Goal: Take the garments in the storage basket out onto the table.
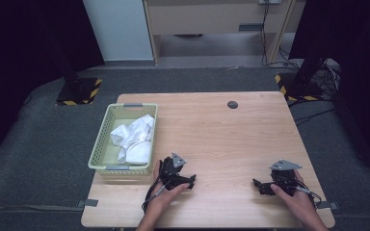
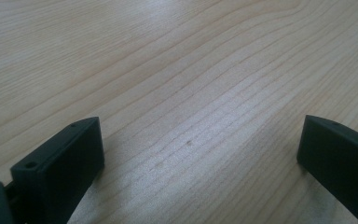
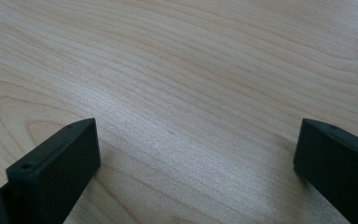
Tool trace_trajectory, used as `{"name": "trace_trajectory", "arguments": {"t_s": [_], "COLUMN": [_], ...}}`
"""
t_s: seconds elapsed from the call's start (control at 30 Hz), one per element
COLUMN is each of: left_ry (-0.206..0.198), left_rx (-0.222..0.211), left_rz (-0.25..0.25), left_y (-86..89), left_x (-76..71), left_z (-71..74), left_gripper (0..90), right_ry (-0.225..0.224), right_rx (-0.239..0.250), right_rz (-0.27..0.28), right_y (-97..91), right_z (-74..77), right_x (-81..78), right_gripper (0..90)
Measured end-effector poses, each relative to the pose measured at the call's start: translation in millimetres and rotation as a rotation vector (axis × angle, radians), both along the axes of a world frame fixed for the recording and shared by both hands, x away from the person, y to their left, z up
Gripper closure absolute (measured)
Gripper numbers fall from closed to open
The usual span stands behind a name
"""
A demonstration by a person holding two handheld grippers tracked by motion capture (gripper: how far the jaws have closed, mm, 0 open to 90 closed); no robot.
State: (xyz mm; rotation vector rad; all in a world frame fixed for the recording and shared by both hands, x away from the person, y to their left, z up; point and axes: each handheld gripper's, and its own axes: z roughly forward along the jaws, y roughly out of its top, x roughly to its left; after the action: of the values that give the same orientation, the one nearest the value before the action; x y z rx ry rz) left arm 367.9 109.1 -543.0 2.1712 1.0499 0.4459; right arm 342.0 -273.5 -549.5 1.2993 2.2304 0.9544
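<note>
Left gripper [image 1: 189, 182] was rested on the table [image 1: 231, 139], jaws spread wide with nothing between them; bare wood grain was seen past both jaws in the left gripper view. Right gripper [image 1: 257, 186] was laid near the front right edge, jaws likewise wide and empty, pointed inward toward the left one. Both were held low and apart, likely a ready pose with the centre of the table left free as work space. Cloth [image 1: 134, 138] was bunched inside the basket [image 1: 99, 144] at the table's left edge, just beyond the left gripper, so that gripper was judged best placed for a first reach. Cloth was untouched.
</note>
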Motion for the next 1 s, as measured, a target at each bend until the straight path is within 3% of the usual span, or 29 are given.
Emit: {"name": "trace_trajectory", "arguments": {"t_s": [0.53,0.67,1.0], "left_ry": [-0.004,0.007,0.004], "left_rx": [0.0,-0.009,0.004], "left_rz": [-0.002,-0.003,-0.033], "left_y": [1.7,4.7,1.9], "left_x": [1.6,0.7,-6.2], "left_z": [0.5,3.8,9.3], "left_gripper": [1.0,6.2,4.7], "right_ry": [0.0,0.001,0.0], "right_rx": [0.0,0.0,-0.001], "right_rz": [-0.003,0.001,0.0], "right_y": [-0.1,-0.3,-0.6], "right_z": [0.1,0.1,0.1], "right_x": [-0.3,-0.1,-0.7], "right_gripper": [0.4,0.5,0.5]}}
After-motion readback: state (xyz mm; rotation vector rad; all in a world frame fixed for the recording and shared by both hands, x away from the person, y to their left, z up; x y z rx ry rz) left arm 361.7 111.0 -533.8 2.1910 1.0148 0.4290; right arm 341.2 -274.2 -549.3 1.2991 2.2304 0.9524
